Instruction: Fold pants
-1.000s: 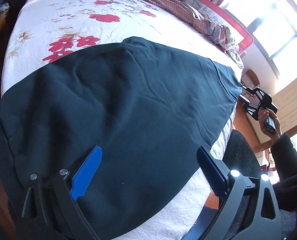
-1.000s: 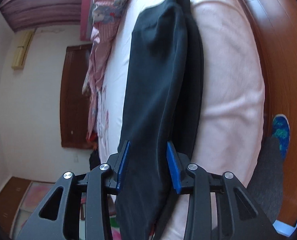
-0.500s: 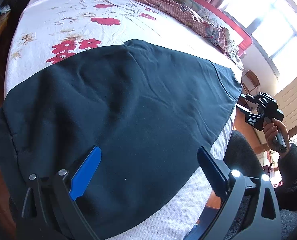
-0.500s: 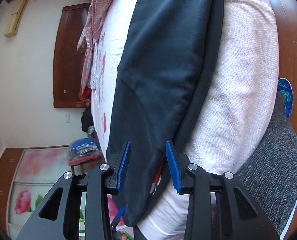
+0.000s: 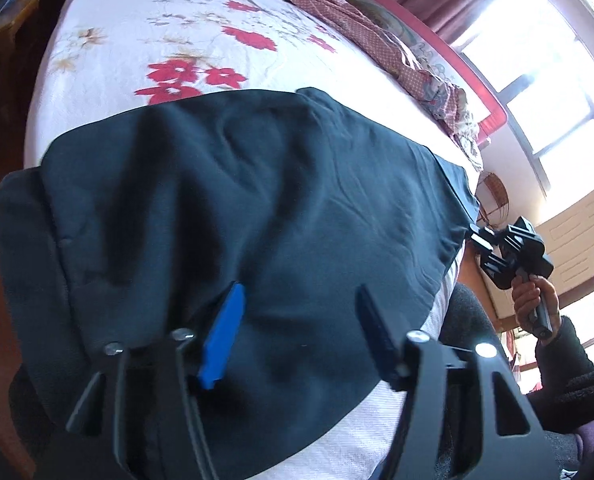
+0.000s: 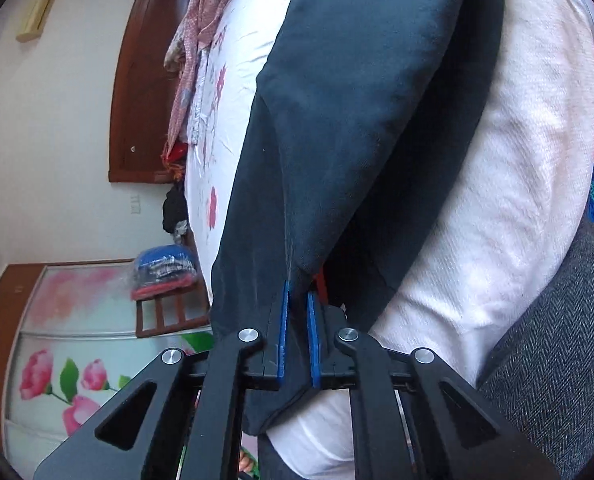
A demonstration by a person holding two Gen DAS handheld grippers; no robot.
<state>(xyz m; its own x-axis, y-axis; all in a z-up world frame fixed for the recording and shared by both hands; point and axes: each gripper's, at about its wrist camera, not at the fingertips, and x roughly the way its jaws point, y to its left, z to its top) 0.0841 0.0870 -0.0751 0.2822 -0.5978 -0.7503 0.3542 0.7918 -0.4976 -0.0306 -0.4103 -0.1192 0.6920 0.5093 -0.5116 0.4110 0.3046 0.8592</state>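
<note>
Dark navy pants lie spread along the near edge of a bed with a white floral sheet. My left gripper is open just over the cloth near one end, with nothing between its fingers. My right gripper is shut on the pants at the other end, its blue pads pinching a corner of the fabric. In the left wrist view the right gripper shows at the far right, touching the edge of the pants.
A pink patterned blanket lies bunched along the far side of the bed. A window is behind it. In the right wrist view a wooden door, a wardrobe with flower print and the person's grey trouser leg show.
My right gripper has closed on the corner of the pants. My left gripper has narrowed a little and shifted over the cloth, still open.
</note>
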